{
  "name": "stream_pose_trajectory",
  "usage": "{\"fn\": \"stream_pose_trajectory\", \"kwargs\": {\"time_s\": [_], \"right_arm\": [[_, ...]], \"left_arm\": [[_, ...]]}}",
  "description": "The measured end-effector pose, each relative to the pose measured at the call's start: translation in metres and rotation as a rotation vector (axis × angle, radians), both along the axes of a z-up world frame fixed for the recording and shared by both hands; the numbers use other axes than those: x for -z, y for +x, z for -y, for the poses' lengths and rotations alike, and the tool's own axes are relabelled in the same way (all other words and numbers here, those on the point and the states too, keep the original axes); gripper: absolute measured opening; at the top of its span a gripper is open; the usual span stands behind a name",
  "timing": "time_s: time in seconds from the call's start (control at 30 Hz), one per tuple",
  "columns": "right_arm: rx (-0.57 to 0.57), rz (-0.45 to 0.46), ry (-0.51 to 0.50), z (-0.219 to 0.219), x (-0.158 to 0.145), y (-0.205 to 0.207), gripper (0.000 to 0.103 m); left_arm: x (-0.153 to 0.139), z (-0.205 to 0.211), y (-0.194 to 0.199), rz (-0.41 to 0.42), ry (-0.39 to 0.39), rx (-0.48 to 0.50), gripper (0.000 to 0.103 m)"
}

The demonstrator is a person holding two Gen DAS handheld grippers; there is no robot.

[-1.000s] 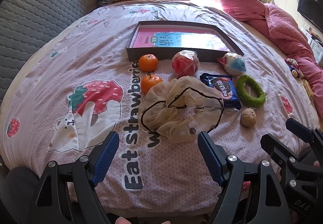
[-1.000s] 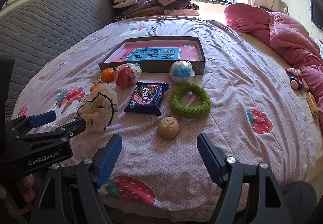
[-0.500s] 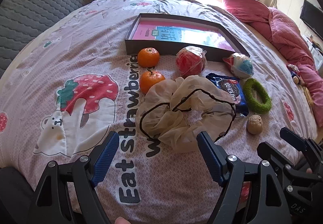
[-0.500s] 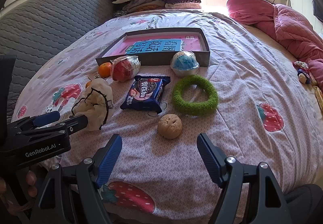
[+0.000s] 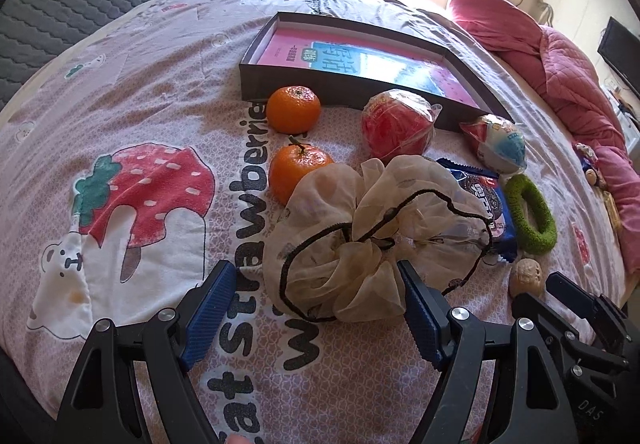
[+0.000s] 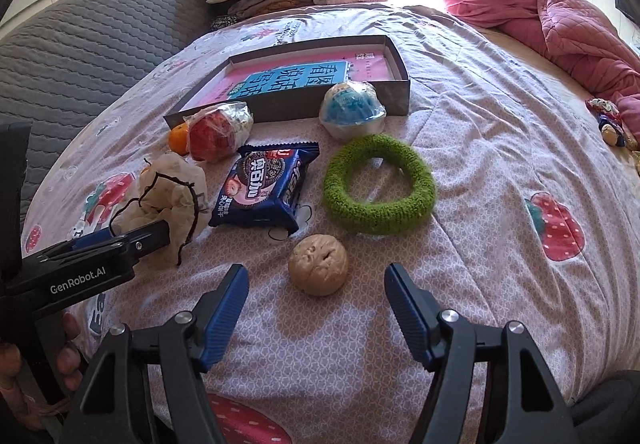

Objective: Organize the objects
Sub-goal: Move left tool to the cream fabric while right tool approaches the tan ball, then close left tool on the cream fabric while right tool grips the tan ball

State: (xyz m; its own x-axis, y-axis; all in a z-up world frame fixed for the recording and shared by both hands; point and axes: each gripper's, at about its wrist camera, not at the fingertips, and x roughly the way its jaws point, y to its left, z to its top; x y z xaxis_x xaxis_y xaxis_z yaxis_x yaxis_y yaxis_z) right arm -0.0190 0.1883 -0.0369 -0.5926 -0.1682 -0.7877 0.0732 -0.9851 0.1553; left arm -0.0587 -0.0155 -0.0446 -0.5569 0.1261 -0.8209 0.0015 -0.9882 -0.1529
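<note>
Because both hands seem set to lift one item each toward the box (image 5: 360,83) at twelve o'clock, the left claw (image 5: 312,308) stands open, bracketing the near edge of the cream, black-edged scrunchie (image 5: 376,240), not pressing it, while the right claw (image 6: 316,296) is closing, nothing between its jaws, the wrinkled tan walnut (image 6: 318,264) on the bed just ahead.

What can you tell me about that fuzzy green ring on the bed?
The green ring looks knitted or plush, a thick closed loop with an open middle showing the bedspread. It lies flat, right of the blue snack packet, in front of a blue-and-white wrapped ball, behind a tan walnut-like lump. Neither gripper touches it.
</note>
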Motion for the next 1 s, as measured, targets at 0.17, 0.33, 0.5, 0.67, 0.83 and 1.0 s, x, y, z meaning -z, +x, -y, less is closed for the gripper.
{"fn": "stream_pose_trajectory", "kwargs": {"time_s": [0.17, 0.33, 0.5, 0.67, 0.83, 1.0], "right_arm": [[0.002, 0.015, 0.011, 0.003, 0.007, -0.009, 0.055], [0.001, 0.006, 0.030, 0.006, 0.010, -0.013, 0.044], [-0.015, 0.001, 0.000, 0.004, 0.010, -0.010, 0.034], [-0.037, -0.006, -0.008, 0.006, 0.008, -0.006, 0.034], [-0.054, -0.031, -0.014, 0.008, 0.000, -0.001, 0.034], [-0.081, -0.064, -0.008, 0.014, -0.012, 0.001, 0.034]], "left_arm": [[0.003, -0.001, -0.006, -0.010, 0.005, 0.022, 0.071], [0.005, 0.002, -0.009, -0.013, 0.039, 0.048, 0.051], [0.005, 0.005, -0.006, -0.020, 0.082, 0.064, 0.028], [0.004, 0.004, -0.003, -0.032, 0.091, 0.078, 0.016], [-0.003, 0.001, 0.006, -0.053, 0.080, 0.094, 0.014], [-0.019, 0.001, 0.014, -0.093, 0.076, 0.102, 0.014]]}}
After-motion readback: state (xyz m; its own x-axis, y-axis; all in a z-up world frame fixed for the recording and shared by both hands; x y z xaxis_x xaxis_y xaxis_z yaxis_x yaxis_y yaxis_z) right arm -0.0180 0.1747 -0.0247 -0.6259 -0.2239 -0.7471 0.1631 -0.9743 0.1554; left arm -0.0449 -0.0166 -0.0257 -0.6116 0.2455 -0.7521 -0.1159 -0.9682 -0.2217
